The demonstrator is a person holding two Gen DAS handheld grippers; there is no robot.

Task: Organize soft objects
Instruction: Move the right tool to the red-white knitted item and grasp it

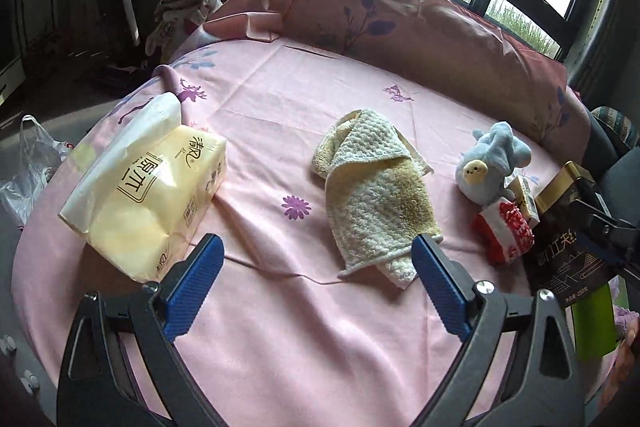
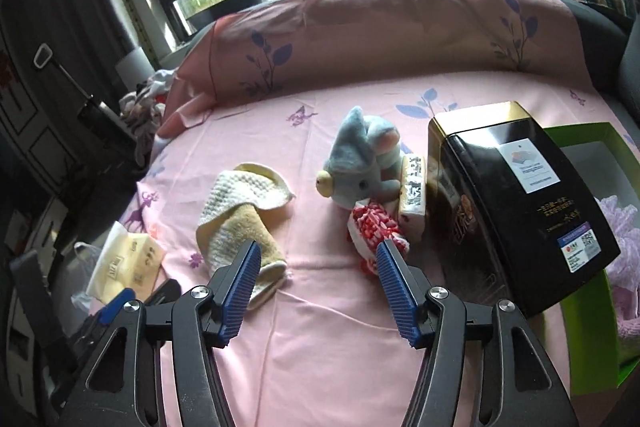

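A folded yellow-white towel (image 1: 372,195) lies mid-bed; it also shows in the right wrist view (image 2: 236,223). A grey plush toy (image 1: 492,163) (image 2: 360,163) sits to its right, with a red-white soft item (image 1: 506,233) (image 2: 374,231) in front of it. A yellow tissue pack (image 1: 148,195) (image 2: 128,259) lies at the left. My left gripper (image 1: 316,263) is open and empty, just short of the towel. My right gripper (image 2: 318,267) is open and empty, between the towel and the red-white item.
A black tin box (image 2: 516,203) (image 1: 560,235) stands at the right beside a green box (image 2: 592,147) holding a purple knit item (image 2: 624,247). A small yellow packet (image 2: 414,187) leans by the tin. A pink pillow (image 1: 420,27) lines the far edge. The bed edge (image 1: 40,211) drops off left.
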